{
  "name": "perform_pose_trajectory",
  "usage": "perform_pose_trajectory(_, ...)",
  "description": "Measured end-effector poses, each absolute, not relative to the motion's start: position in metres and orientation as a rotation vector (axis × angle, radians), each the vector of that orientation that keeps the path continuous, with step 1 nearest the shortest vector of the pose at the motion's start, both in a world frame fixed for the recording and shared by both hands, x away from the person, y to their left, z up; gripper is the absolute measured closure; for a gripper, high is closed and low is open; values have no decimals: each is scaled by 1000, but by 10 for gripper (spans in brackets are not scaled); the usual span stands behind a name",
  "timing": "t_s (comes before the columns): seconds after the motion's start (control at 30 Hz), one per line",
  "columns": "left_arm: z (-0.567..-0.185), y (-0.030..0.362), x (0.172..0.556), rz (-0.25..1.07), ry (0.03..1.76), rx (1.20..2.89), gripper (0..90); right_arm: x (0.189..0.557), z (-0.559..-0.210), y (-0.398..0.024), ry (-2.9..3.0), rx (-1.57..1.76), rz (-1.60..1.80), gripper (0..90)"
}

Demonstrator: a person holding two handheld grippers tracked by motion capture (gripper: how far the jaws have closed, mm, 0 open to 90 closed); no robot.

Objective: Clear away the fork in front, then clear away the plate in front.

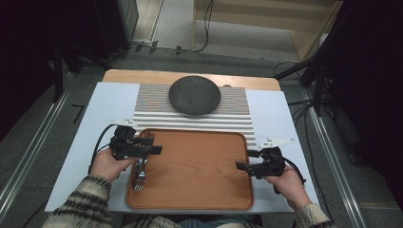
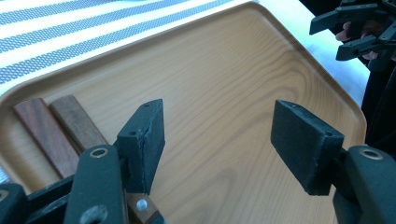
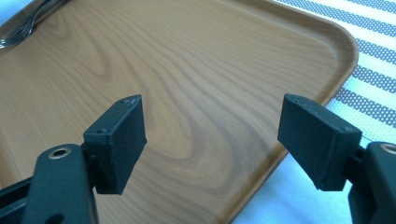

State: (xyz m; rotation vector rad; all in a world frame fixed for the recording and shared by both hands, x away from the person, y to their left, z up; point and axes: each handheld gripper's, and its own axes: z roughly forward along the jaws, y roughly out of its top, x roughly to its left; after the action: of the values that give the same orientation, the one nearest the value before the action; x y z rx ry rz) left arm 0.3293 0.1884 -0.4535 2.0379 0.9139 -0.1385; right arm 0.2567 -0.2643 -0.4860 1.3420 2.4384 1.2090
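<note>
The jaws of the left gripper stand wide apart with nothing between them, just above the left side of the wooden tray. Two forks with wooden handles lie side by side in the tray, right under that gripper, touching each other. The jaws of the right gripper are open too and hold nothing. They hang over the right edge of the tray. A dark round plate sits on a striped mat behind the tray, well apart from both hands. All of it rests on the pale surface.
</note>
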Motion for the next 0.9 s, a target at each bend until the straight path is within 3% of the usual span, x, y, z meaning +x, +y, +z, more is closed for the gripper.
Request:
perform_pose_trajectory(0.3,-450,199,323,-123,914,2014,326,257,-486,-265,2446,1340,1206,216)
perform_pose_trajectory(0.47,-452,205,324,-134,916,2010,256,258,-486,-265,2444,1342,1203,216)
perform_pose_trajectory(0.9,-453,205,335,-97,947,1992,254,253,-485,-264,2425,1319,1229,216)
